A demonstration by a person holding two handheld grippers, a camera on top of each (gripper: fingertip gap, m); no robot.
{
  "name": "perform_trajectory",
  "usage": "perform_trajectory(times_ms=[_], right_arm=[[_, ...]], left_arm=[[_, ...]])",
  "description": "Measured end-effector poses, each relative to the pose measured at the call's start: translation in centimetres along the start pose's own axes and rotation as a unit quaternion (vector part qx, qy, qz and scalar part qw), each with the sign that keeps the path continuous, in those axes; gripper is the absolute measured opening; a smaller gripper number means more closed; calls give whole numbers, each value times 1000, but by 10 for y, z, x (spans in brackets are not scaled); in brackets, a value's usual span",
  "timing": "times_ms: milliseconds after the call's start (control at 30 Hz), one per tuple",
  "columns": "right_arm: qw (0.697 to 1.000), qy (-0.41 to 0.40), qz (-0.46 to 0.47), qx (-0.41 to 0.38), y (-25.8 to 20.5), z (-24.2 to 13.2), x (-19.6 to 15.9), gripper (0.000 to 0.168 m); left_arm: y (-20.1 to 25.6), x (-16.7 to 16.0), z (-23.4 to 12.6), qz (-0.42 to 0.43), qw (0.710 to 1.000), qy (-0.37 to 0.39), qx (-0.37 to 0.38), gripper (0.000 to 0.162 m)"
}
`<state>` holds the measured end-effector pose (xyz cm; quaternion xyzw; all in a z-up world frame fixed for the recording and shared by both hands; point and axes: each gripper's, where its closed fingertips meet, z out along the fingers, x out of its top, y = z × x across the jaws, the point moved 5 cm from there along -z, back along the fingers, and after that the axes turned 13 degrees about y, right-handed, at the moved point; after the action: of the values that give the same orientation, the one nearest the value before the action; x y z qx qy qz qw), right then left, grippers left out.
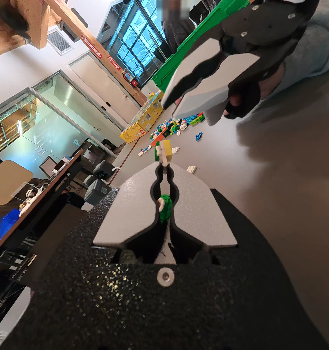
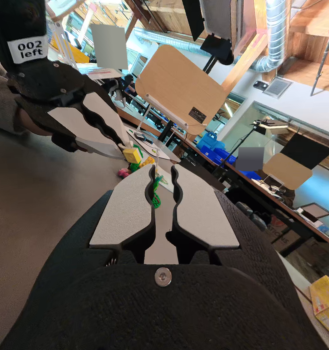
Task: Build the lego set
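**Left tool pinches a small brick assembly while the right tool hangs with its fingers apart**

The left tool (image 1: 164, 166) is closed narrowly on a thin white piece (image 1: 162, 154) at its tips. That piece joins a yellow brick (image 1: 168, 150) with a green part behind it, and the little assembly is held just beyond the fingertips, above the grey counter (image 1: 254, 189). In the right wrist view the same tool (image 2: 124, 146) comes in from the upper left with the yellow brick (image 2: 132, 155) hanging at its tips, just over a small cluster of green, yellow and pink pieces (image 2: 135, 166) on the counter.

The right tool (image 2: 161, 167) holds nothing; its fingers stand a narrow gap apart, with counter showing between them. A green, chain-like piece (image 2: 156, 200) lies on the counter just under that gap, partly hidden by one finger. In the left wrist view the right tool (image 1: 172, 108) hovers over the far pile, its tips close together and blurred.

A loose pile of mixed bricks (image 1: 176, 126) in blue, white, green and orange is spread on the counter, not in any container. A single blue brick (image 1: 199, 136) sits a little apart from it, and a white plate (image 1: 191, 169) lies nearer the left tool.

A yellow cardboard box (image 1: 142, 123) lies on its side beside the pile; what is in it cannot be seen. A green plastic bin (image 1: 188, 49) stands behind the pile, its contents hidden too.
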<state>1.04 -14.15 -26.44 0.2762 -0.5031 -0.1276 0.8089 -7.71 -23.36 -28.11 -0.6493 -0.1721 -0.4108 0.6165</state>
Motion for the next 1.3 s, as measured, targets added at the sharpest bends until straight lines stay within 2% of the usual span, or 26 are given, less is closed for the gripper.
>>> perform_trajectory(times_ms=[100, 233, 367, 500, 633, 800, 900, 1033, 1300], right_arm=[[999, -9, 28, 24, -3, 0, -7, 20], [989, 52, 90, 105, -14, -3, 6, 38], [972, 64, 135, 183, -31, 1, 14, 51], [971, 70, 140, 178, -37, 5, 20, 41], [970, 76, 148, 177, -39, 3, 23, 24], [968, 81, 158, 179, -36, 0, 23, 24], [966, 89, 160, 183, -35, -2, 23, 17], [959, 98, 177, 200, -35, -3, 25, 16], [964, 56, 158, 207, -34, -3, 24, 15]], left_arm=[[0, 1, 0, -29, 1000, 9, -7, 4], [3, 4, -1, -80, 995, 39, -40, 4], [11, 18, 2, -176, 975, 96, -99, 4], [25, 29, 8, -209, 959, 116, -152, 4], [28, 30, 8, -223, 953, 123, -164, 4], [29, 32, 6, -229, 948, 137, -174, 4], [27, 34, 3, -240, 943, 149, -174, 3], [28, 36, 2, -244, 939, 158, -183, 3], [28, 32, 3, -244, 942, 143, -181, 4]])
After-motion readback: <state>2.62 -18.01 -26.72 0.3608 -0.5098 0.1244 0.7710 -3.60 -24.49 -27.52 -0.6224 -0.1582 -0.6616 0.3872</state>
